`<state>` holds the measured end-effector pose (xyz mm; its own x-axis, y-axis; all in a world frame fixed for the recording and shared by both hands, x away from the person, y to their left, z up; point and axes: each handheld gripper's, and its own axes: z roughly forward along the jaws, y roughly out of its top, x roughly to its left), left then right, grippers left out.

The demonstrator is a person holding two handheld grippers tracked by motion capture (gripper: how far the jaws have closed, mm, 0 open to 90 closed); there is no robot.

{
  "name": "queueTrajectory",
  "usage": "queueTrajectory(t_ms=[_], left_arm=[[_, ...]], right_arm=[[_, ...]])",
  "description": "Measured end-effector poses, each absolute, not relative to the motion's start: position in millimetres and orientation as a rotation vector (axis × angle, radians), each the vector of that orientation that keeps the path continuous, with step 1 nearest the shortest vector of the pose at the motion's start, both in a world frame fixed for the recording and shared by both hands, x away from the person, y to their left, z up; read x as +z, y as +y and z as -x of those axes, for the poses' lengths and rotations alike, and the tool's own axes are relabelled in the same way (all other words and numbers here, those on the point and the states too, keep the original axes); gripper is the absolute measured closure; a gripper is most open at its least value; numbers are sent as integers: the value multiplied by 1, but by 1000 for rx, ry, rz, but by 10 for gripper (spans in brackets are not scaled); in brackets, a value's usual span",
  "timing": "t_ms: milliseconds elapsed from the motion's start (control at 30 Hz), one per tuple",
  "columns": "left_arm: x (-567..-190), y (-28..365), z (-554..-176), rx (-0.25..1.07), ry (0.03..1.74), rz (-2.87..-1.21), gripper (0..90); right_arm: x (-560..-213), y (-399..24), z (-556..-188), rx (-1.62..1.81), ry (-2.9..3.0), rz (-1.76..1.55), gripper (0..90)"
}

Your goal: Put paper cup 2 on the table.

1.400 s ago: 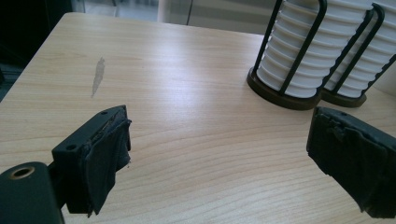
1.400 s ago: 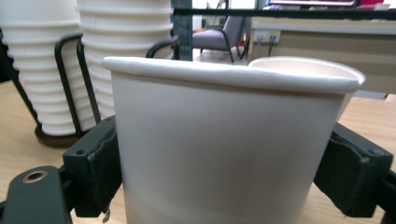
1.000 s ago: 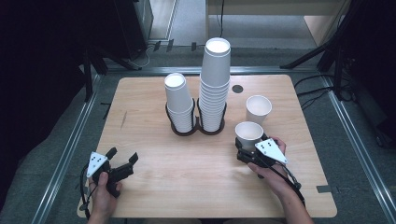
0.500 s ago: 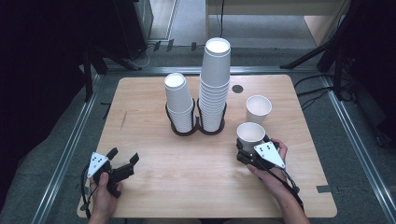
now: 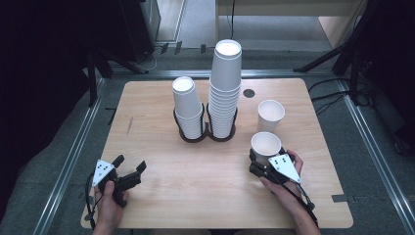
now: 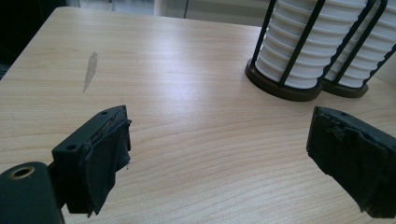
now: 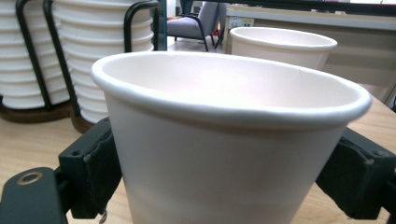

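Paper cup [image 7: 224, 140] upright between right gripper [image 5: 263, 165] jaws, which have just been opening; pad contact unclear. Left gripper [image 6: 219, 158] jaws spread over bare worktop [image 6: 196, 112].
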<state>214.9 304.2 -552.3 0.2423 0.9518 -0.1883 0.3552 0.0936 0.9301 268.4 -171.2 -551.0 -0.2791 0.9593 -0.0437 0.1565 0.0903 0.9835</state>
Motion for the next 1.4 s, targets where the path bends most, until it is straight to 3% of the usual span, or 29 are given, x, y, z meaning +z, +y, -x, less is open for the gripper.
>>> queueTrajectory(t_ms=[867, 1100, 1400], left_arm=[[-553, 304, -216, 712, 1304, -1460, 65], [-553, 304, -215, 710, 1302, -1457, 65], [-553, 304, -215, 711, 1302, -1459, 65]], right_arm=[[-549, -173, -266, 1282, 1623, -1171, 113], [-546, -172, -270, 1315, 1645, -1194, 4], [-542, -174, -267, 1353, 1682, -1193, 0]])
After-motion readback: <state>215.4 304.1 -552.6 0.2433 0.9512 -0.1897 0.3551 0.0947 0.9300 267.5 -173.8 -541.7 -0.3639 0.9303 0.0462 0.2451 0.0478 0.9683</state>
